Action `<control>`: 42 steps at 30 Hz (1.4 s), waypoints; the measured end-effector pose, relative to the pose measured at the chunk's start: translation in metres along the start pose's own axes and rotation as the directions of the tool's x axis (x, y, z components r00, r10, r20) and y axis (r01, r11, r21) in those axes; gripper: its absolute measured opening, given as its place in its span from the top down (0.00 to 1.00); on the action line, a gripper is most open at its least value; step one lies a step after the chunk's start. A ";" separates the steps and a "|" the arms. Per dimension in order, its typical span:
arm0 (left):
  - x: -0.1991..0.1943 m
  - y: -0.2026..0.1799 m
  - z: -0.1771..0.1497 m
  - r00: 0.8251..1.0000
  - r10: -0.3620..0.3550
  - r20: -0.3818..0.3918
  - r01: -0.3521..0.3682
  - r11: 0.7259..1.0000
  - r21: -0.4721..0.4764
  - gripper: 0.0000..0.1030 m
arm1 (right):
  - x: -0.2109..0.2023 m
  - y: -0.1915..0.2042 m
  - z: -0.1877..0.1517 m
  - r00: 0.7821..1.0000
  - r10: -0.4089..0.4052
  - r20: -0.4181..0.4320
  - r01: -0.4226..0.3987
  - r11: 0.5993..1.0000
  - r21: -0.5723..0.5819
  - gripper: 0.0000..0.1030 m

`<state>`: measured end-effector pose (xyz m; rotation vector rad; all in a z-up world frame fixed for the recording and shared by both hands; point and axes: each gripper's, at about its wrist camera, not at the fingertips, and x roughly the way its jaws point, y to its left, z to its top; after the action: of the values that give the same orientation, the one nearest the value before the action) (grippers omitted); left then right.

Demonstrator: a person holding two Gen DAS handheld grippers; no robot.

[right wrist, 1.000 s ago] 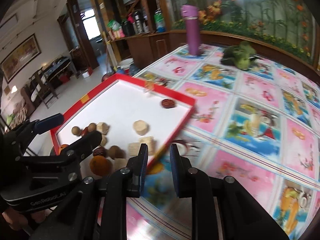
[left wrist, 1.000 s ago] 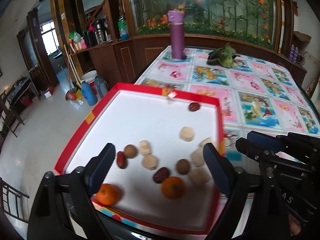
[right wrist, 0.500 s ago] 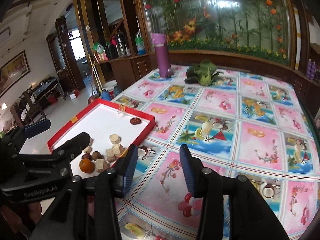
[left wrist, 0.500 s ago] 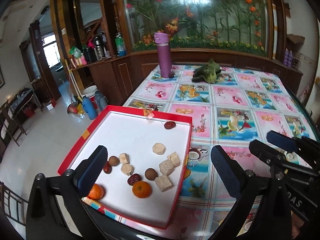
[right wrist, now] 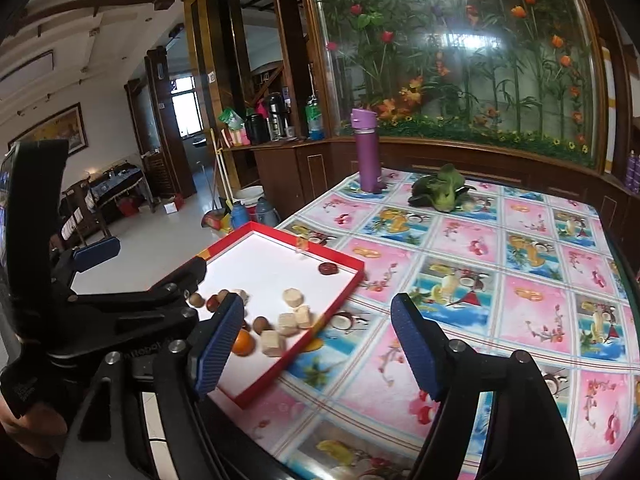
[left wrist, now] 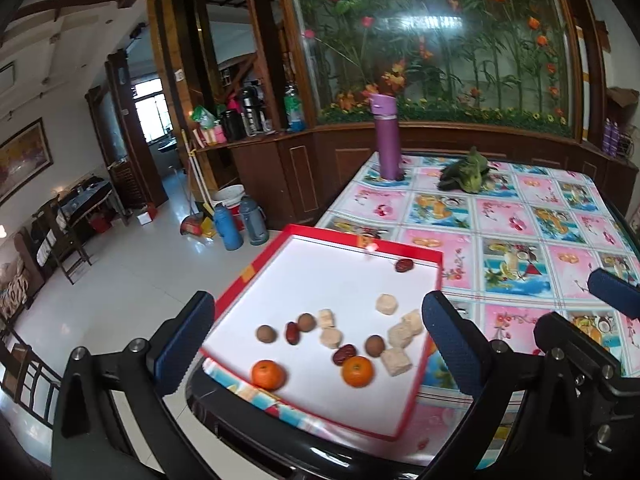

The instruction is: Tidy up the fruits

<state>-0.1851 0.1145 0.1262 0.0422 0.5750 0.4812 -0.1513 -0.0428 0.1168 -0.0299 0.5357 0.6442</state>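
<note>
A glossy tiled floor [left wrist: 132, 276] and dark wood cabinets surround a tabletop [right wrist: 472, 280] covered in a shiny plastic cloth printed with pink and blue fruit squares. At its near left corner sits a shallow rectangular tray [left wrist: 438, 280] with a red rim and smooth white floor. In it lie two round, dimpled tangerines [left wrist: 357, 371], several wrinkled dark red dates [left wrist: 344, 355], small brown round fruits [left wrist: 266, 334] and pale, rough-cut chunks [left wrist: 396, 361]; one date [left wrist: 404, 265] rests alone by the far rim. A tall purple cylindrical bottle [left wrist: 386, 140] stands upright at the far edge, with a leafy green vegetable [right wrist: 440, 192] lying near it.

The left gripper [left wrist: 316, 340] hovers above the tray's near end, its blue ribbed pads [left wrist: 452, 344] spread wide, with the cluster of fruit showing between them but untouched. The right gripper [right wrist: 316, 340] is held just to the right, above the tray's right rim and the cloth, jaws likewise wide and empty, the fruit lying beside its left pad. In the right wrist view, part of a hand [right wrist: 28, 428] grips the left tool's black handle.
</note>
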 end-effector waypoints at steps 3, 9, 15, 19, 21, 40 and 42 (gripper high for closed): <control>-0.001 0.014 0.001 1.000 0.012 0.002 -0.012 0.999 -0.032 0.00 | 0.002 0.004 0.001 1.000 0.001 -0.002 -0.001 1.000 0.005 0.26; 0.001 0.032 0.000 1.000 0.030 0.004 -0.029 0.997 -0.064 0.00 | 0.005 0.012 0.006 1.000 -0.003 -0.009 0.003 1.000 0.012 0.26; 0.007 0.046 -0.002 0.999 0.033 -0.002 -0.033 0.997 -0.076 0.00 | 0.012 0.021 0.013 1.000 -0.002 -0.019 0.002 1.000 0.025 0.26; 0.012 0.056 -0.003 0.999 0.036 -0.008 -0.037 0.995 -0.093 0.00 | 0.018 0.028 0.015 1.000 -0.002 -0.029 0.002 1.000 0.019 0.26; 0.014 0.061 -0.003 0.999 0.037 -0.012 -0.038 0.994 -0.105 0.00 | 0.021 0.031 0.015 0.999 -0.001 -0.035 0.001 1.000 0.014 0.26; 0.030 0.079 -0.003 0.998 0.041 -0.042 -0.046 0.990 -0.132 0.00 | 0.051 0.045 0.009 0.995 -0.018 -0.101 0.017 1.000 -0.009 0.26; 0.030 0.080 -0.004 0.998 0.044 -0.039 -0.049 0.990 -0.130 0.00 | 0.052 0.046 0.009 0.995 -0.023 -0.102 0.021 1.000 -0.014 0.26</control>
<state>-0.1989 0.1991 0.1213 -0.0790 0.5779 0.5649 -0.1389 0.0256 0.1056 -0.0806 0.6288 0.6269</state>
